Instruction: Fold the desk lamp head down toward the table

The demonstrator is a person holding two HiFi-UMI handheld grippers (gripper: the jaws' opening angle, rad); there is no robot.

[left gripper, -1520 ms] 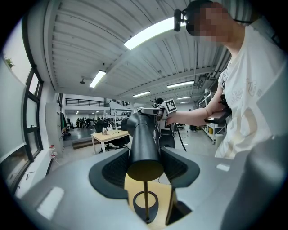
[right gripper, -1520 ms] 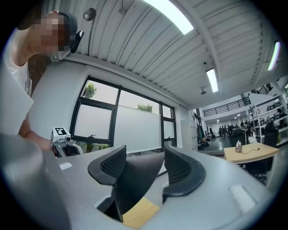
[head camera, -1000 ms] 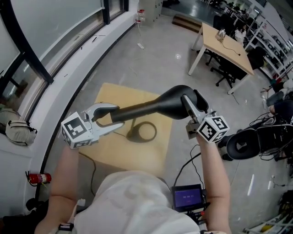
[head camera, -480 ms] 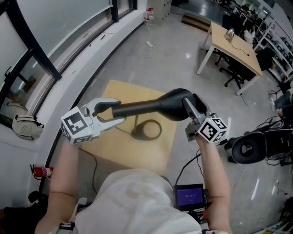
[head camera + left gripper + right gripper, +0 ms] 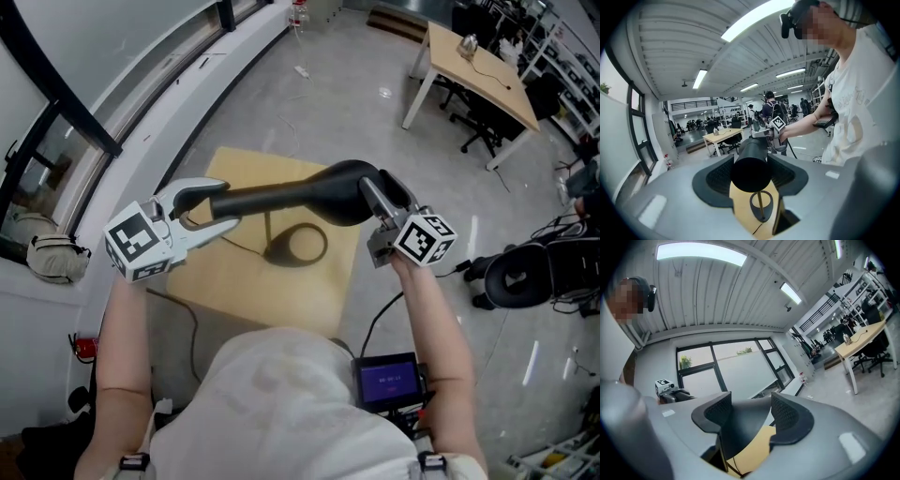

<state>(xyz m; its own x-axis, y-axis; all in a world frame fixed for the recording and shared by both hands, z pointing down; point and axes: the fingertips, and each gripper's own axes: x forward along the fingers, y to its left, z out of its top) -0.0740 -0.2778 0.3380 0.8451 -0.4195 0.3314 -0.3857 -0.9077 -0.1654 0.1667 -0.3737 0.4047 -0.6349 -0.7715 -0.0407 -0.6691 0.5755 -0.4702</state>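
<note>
A black desk lamp stands on a small wooden table (image 5: 309, 300). Its ring base (image 5: 295, 247) lies flat, and its long head (image 5: 309, 194) hangs roughly level above it. My left gripper (image 5: 228, 203) is shut on the narrow rear end of the head. In the left gripper view that round black end (image 5: 751, 173) fills the gap between the pads, with the base (image 5: 761, 206) below. My right gripper (image 5: 375, 187) is shut on the flared shade. The right gripper view shows the shade (image 5: 743, 423) wedged between both pads, and the left gripper (image 5: 670, 392) beyond.
A larger wooden desk (image 5: 473, 70) with office chairs (image 5: 478, 141) stands at the back right. A curved window wall (image 5: 112, 103) runs along the left. A cable (image 5: 187, 342) trails off the table, and a small screen unit (image 5: 386, 382) hangs at the person's waist.
The right gripper has sunk a little and rolled with the shade, so the head now lies flatter. The left gripper has kept its hold at the rear end.
</note>
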